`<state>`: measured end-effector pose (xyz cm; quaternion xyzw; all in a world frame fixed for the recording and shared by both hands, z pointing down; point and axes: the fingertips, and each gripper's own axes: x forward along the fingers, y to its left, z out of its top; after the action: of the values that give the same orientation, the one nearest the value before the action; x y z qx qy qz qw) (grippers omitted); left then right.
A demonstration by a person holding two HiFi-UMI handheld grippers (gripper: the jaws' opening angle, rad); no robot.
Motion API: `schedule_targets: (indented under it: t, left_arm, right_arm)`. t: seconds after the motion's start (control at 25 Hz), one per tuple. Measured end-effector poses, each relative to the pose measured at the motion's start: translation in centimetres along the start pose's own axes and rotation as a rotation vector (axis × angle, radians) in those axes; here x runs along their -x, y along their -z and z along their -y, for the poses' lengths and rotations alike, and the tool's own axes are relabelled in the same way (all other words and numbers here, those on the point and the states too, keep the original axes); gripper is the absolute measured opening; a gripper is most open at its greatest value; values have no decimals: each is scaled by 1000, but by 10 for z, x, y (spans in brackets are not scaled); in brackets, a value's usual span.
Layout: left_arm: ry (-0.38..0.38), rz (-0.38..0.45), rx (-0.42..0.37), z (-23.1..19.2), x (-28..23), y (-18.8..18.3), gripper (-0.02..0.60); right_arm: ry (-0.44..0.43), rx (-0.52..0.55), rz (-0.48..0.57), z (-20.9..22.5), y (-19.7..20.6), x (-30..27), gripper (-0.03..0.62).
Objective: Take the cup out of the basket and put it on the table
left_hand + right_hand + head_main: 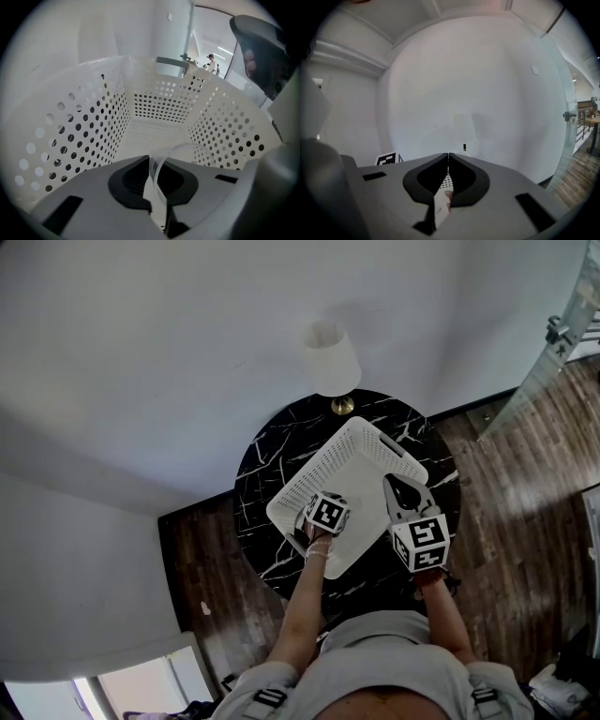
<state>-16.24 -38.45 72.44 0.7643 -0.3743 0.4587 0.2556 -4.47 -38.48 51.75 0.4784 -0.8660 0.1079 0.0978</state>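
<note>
Your left hand-held gripper [151, 158] pinches one thin, clear wall of the cup [156, 187], down inside the basket [93, 126] on the tabletop [272, 456]. That wall looks flexible: squeeze harder and it may buckle; lift fast and it could slip free or catch the perforated side. Your right hand-held gripper [448, 155], jaws pressed together and empty, hangs at the basket's edge, so nothing steadies the basket.

This looks like a corner of a furnished home-style room: a round black marble surface [267, 456] carries a white-shaded lamp [330, 357] against a plain white wall [141, 352]. There is dark wood-plank floor [525, 507] all round, and a glass partition [551, 362] stands to one side.
</note>
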Motion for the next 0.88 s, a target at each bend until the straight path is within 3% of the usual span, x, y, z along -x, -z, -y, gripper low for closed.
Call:
schedule_targets:
  t: [0.52, 0.88]
  left_arm:
    - [77, 180, 128, 21, 17, -23, 31]
    - [70, 263, 152, 30, 34, -40, 31]
  right_arm:
    - [-18, 11, 17, -7, -5, 8, 11]
    - [-21, 13, 24, -7, -8, 14, 11]
